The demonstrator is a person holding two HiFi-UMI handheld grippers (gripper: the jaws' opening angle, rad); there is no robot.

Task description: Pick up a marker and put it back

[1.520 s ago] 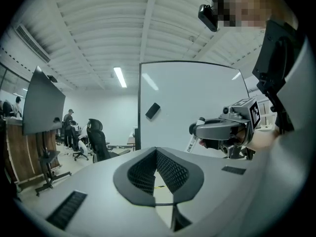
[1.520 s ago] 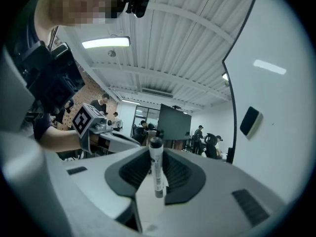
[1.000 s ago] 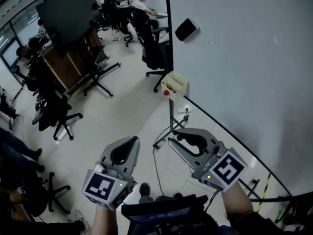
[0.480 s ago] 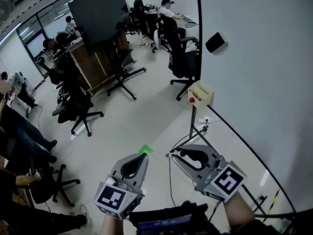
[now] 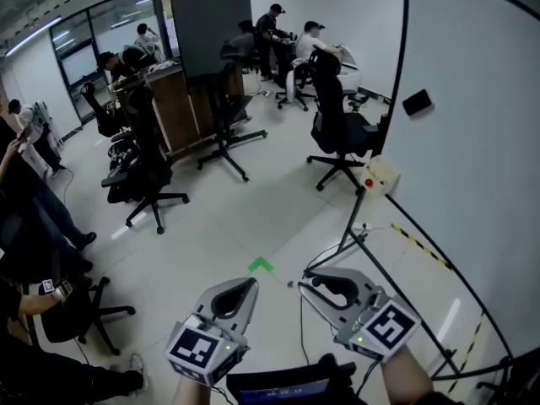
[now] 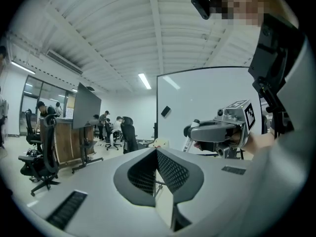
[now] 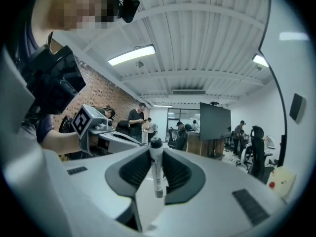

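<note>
A white marker with a black cap [image 7: 156, 169] stands upright between the pads of my right gripper [image 7: 156, 154], which is shut on it. From the head view that gripper [image 5: 323, 291] is at lower centre right, pointing out over the floor, with the marker's end [image 5: 293, 283] poking out at its left. The left gripper view catches the marker [image 6: 188, 142] under the right gripper [image 6: 217, 131]. My left gripper [image 5: 239, 291] is beside it, its jaws [image 6: 157, 156] shut with nothing between them. The whiteboard [image 5: 481, 150] stands to the right, its cream tray box [image 5: 380, 174] at its lower edge.
A black eraser [image 5: 417, 101] sticks to the whiteboard. The board's stand and cables [image 5: 359, 230] run across the floor ahead. Office chairs [image 5: 337, 133], a dark screen on a stand [image 5: 211, 32] and several people fill the room beyond. A green tape mark [image 5: 261, 265] lies on the floor.
The whole view has swung left: the whiteboard, tray box and eraser slid to the right and more of the room shows. Both grippers kept their pose, and the marker stays in the right one.
</note>
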